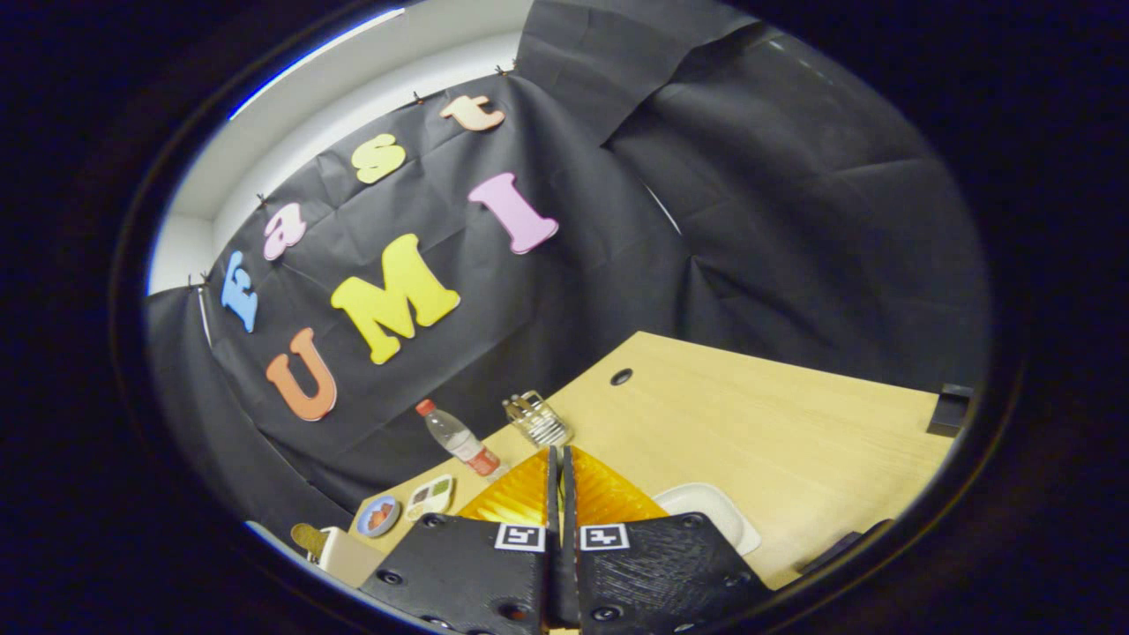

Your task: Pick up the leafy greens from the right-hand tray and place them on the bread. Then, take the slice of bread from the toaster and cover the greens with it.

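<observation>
The gripper [559, 467] is hovering at lower centre, fingers together on nothing. The toaster [340, 549] and trays [429, 496] are sitting lower left on the counter [750, 423]. Swing left, open wide, then descend onto the greens.

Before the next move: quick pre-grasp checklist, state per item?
1. gripper empty: ok, the fingers are closed together with nothing between them.
2. Fingers open for a grasp: not ok, they are shut.
3. Leafy greens located: cannot tell. A small tray with compartments sits beside a round plate, contents too small to identify.
4. Toaster with bread located: cannot tell. A pale boxy object with something sticking out of its top sits near the fingers; it may be it.
5. Approach height: not ok, the gripper is high above the wooden table and tilted.
6. Obstacles: ok, the bottle and glass container stand beyond the fingers; white tray lies beside them.
</observation>
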Available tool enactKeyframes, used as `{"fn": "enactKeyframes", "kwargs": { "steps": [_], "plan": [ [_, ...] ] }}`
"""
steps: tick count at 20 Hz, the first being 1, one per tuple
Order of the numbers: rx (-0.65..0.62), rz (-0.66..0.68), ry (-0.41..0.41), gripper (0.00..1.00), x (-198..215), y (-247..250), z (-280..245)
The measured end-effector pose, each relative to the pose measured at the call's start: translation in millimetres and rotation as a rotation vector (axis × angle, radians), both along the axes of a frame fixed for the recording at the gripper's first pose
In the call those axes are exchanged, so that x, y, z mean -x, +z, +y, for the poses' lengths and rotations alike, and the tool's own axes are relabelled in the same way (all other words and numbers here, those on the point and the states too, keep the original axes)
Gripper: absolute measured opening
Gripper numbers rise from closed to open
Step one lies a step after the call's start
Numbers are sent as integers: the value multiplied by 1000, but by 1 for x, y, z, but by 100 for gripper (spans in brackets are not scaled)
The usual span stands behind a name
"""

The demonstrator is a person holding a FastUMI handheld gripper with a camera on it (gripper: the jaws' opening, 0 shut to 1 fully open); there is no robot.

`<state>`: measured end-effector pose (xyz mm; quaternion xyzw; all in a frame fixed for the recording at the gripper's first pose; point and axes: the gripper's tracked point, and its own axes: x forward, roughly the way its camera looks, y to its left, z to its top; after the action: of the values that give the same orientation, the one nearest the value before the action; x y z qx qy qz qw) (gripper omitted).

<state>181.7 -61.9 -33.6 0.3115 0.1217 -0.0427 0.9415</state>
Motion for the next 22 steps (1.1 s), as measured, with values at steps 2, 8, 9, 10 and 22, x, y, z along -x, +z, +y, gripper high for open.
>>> {"fn": "enactKeyframes", "kwargs": {
  "steps": [2, 8, 9, 10, 22],
  "plan": [
    [8, -28, 42, 0, 1, 12, 35],
    [-11, -78, 175, 0, 1, 22, 147],
    [-20, -78, 197, 0, 1, 20, 164],
    [-31, -77, 219, 0, 2, 18, 179],
    [-194, 63, 269, 0, -1, -64, 243]
  ]
}}
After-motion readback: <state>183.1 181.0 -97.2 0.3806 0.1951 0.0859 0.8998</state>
